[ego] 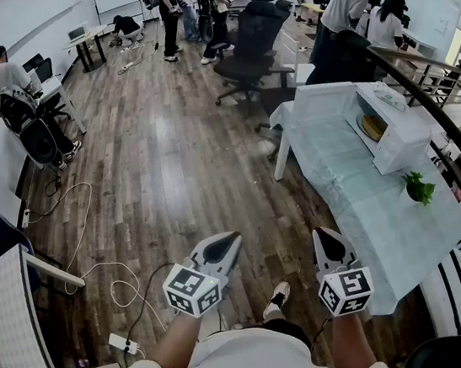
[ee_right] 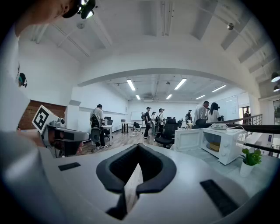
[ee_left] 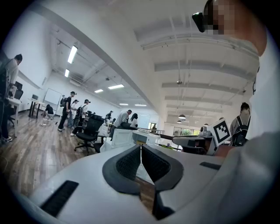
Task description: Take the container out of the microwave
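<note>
A white microwave [ego: 398,130] stands on the cloth-covered table [ego: 356,197] at the right, its door [ego: 331,104] swung open to the left. A yellowish container [ego: 373,127] sits inside it. The microwave [ee_right: 227,144] and container [ee_right: 214,147] also show in the right gripper view, far off. My left gripper [ego: 227,240] and right gripper [ego: 326,236] hang over the wooden floor, well short of the table. Both are shut, with their tips touching and nothing held. In their own views the left gripper [ee_left: 140,146] and right gripper [ee_right: 138,146] point toward the room.
A small potted plant [ego: 420,188] stands on the table near the microwave. A dark curved railing [ego: 443,124] runs behind the table. A black office chair [ego: 253,50] stands beyond it, and several people stand at the far end. Cables [ego: 107,276] lie on the floor at the left.
</note>
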A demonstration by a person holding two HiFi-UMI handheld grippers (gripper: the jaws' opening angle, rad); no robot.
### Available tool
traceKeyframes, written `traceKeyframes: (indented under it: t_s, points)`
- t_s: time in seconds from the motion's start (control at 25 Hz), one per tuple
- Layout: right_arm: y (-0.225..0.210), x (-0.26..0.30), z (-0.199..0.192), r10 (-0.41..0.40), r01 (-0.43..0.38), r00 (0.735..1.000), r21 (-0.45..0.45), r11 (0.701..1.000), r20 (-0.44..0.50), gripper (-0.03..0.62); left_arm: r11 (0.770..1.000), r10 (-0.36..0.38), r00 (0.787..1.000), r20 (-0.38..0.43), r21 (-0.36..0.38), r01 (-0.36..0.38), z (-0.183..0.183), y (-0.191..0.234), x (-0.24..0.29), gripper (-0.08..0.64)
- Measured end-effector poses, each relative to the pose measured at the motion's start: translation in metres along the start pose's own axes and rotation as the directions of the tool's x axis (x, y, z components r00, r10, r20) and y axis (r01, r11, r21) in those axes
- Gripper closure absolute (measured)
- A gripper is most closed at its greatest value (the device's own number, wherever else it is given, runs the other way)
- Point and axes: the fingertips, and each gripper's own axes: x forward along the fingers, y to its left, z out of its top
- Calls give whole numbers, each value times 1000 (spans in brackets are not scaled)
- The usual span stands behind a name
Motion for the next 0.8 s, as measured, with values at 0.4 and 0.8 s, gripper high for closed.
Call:
traceKeyframes:
  t_s: [0.4, 0.8]
  points:
    - [-8, -2, -7, -3, 3, 1000, 4, 1000, -10, 571, 1000, -9, 1000, -6, -8, 9, -5, -5, 8, 523]
    - [-9, 7, 0, -3, 2, 999, 45, 999, 34, 571, 1000, -20, 1000, -16, -16, 20, -5, 4, 12, 523]
